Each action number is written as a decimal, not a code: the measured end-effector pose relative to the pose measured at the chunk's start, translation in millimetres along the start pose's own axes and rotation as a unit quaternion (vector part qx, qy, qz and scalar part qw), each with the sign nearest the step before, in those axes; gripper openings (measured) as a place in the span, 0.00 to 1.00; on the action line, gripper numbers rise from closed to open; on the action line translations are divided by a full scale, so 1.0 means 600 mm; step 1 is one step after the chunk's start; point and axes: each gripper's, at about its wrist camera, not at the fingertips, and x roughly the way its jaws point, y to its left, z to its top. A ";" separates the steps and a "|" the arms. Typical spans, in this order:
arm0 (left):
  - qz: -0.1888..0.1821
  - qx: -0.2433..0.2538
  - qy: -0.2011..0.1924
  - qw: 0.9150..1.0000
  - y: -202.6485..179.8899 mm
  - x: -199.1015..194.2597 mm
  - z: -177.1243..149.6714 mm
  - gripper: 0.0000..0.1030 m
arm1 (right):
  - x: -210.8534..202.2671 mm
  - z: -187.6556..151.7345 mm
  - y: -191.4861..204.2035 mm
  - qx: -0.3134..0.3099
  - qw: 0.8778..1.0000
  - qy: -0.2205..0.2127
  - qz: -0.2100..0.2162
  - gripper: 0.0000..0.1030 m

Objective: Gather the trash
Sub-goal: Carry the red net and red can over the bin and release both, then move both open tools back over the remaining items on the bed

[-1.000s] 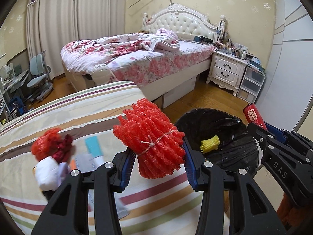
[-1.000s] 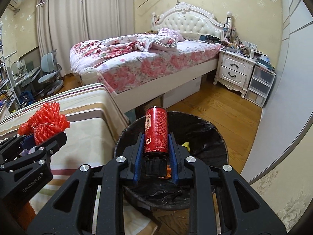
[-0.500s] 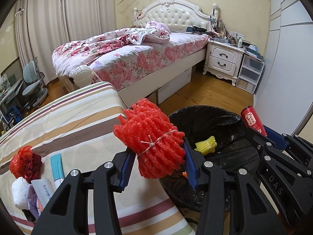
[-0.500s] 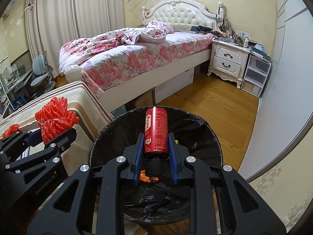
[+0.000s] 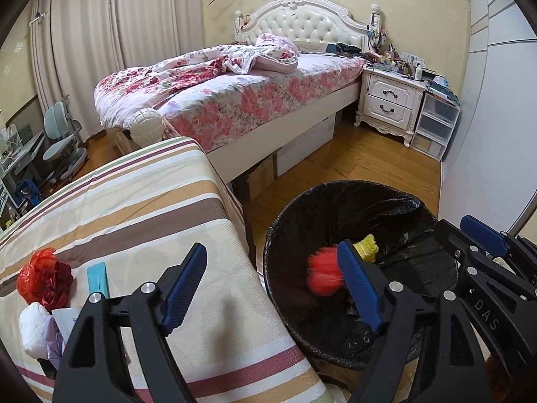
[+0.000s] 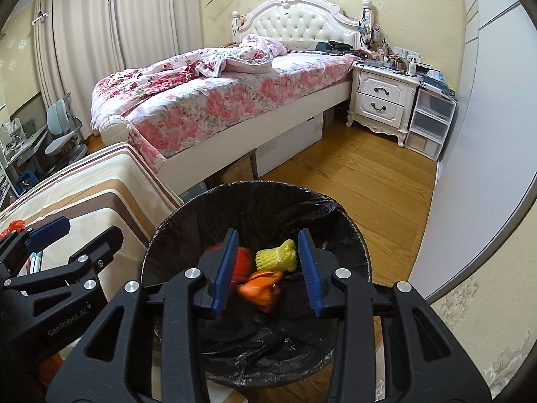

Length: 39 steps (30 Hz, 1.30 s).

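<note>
The black-lined trash bin [image 5: 396, 201] [image 6: 188, 215] stands on the floor beside the striped table [image 5: 134, 208]. My left gripper [image 5: 268, 285] is open and empty at the table's edge, its right finger over the bin. The red foam net [image 5: 324, 275] [image 6: 243, 260] is blurred inside the bin. My right gripper [image 6: 266, 265] is open and empty above the bin. A yellow foam net [image 5: 367, 248] [image 6: 278, 255] and an orange piece [image 6: 260, 287] lie in the bin. The red can is not visible.
On the table's left lie a red plastic bag [image 5: 43, 277], a white wad [image 5: 33, 325], a teal tube [image 5: 97, 277] and paper. A floral bed [image 5: 235, 87], a white nightstand [image 5: 389, 104] and a white wall panel [image 6: 486, 134] surround the wooden floor.
Both grippers opened. The red foam net dropped from my left gripper into the bin, and the red can left my right gripper.
</note>
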 end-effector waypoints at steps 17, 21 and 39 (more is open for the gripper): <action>0.028 -0.015 -0.004 0.999 0.053 -0.057 -0.019 0.77 | -0.044 -0.020 0.037 -0.003 1.000 -0.001 0.007 0.54; 0.034 -0.026 -0.001 0.999 0.078 -0.076 -0.034 0.77 | -0.059 -0.033 0.060 -0.007 1.000 0.003 0.018 0.54; 0.069 -0.072 0.015 0.995 0.185 -0.155 -0.127 0.76 | -0.108 -0.083 0.169 -0.048 0.996 0.021 0.070 0.55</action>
